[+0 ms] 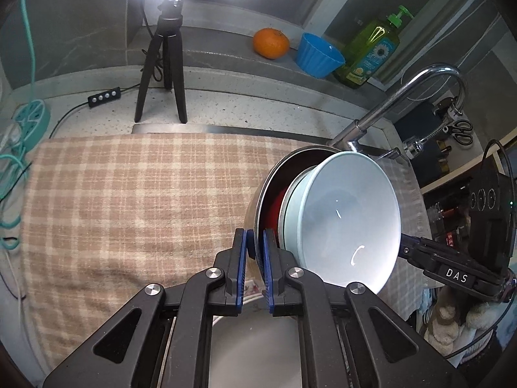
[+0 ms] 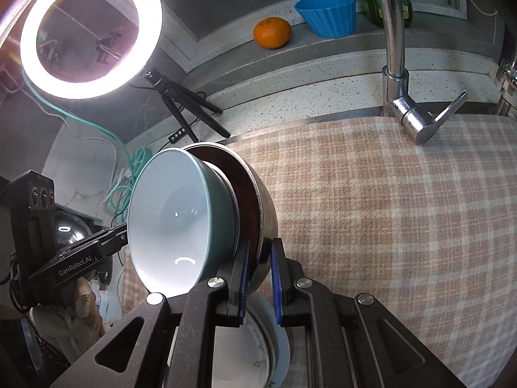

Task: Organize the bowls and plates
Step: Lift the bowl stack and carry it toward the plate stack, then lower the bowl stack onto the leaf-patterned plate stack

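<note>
Kitchen desk by the tap, covered with a checked cloth. Stack of nested bowls held in the air above the cloth, tilted. Left hand-held gripper and right hand-held gripper both clamped on the steel outer bowl's rim, opposite sides. Step looks like carrying the stack. Next: level it and set it down, probably near the plate below.

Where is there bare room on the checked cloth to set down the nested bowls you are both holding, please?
The checked cloth lies bare from the tripod side across to the faucet. Crowded spots: below both grippers, where white plates lie, and the back ledge with the orange and blue cup.
</note>
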`<state>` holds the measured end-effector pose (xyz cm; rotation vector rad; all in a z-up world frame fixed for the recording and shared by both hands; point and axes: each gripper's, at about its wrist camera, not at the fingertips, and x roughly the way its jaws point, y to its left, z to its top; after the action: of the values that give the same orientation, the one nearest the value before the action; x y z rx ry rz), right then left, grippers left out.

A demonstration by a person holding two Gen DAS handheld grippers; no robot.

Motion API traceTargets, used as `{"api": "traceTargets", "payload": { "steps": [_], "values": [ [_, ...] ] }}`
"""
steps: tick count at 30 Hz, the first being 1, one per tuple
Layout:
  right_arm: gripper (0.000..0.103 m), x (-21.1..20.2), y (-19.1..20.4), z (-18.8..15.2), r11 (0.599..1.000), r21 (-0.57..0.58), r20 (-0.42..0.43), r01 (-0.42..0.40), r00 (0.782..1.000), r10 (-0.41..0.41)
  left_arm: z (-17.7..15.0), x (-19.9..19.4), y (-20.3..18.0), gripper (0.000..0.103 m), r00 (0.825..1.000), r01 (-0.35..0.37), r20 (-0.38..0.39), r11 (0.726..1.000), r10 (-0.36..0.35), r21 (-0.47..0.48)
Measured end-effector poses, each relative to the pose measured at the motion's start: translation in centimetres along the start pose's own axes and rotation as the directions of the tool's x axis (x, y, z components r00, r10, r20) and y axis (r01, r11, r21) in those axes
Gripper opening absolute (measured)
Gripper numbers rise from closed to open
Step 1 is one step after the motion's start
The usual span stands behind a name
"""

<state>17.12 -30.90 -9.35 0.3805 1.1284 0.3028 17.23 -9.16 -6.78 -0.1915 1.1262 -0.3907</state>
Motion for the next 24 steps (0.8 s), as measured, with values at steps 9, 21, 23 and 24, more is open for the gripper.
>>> {"api": "traceTargets", "payload": {
  "steps": [9,21,23,24],
  "values": [
    [0.011,-2.6,2.1,-1.9,1.000,-0.010,-0.008,-0.009,1.000,0.009,-2.8,-2.3,0.0,0.008,1.000,0.007,-0.003,1.000,-0.007,0.002],
    [0.012,-3.2,3.3,-6.8,1.000,0.016,-0.051,-0.016,0.999,0.017,-6.6,-3.6,0.8,0.008,0.998,0.005,-0.058,1.000,-0.004,0.007],
    [0.012,-3.1,3.4,-7.6,1.000,0.020,-0.059,-0.018,0.998,0.019,-7.1,-3.7,1.0,0.008,0.998,0.005,-0.066,1.000,-0.005,0.004],
    [0.012,-3.0,3.5,-8.0,1.000,0.024,-0.063,-0.018,0.998,0.019,-7.4,-3.7,1.1,0.008,0.997,0.006,-0.071,1.000,-0.006,-0.001]
  ]
}}
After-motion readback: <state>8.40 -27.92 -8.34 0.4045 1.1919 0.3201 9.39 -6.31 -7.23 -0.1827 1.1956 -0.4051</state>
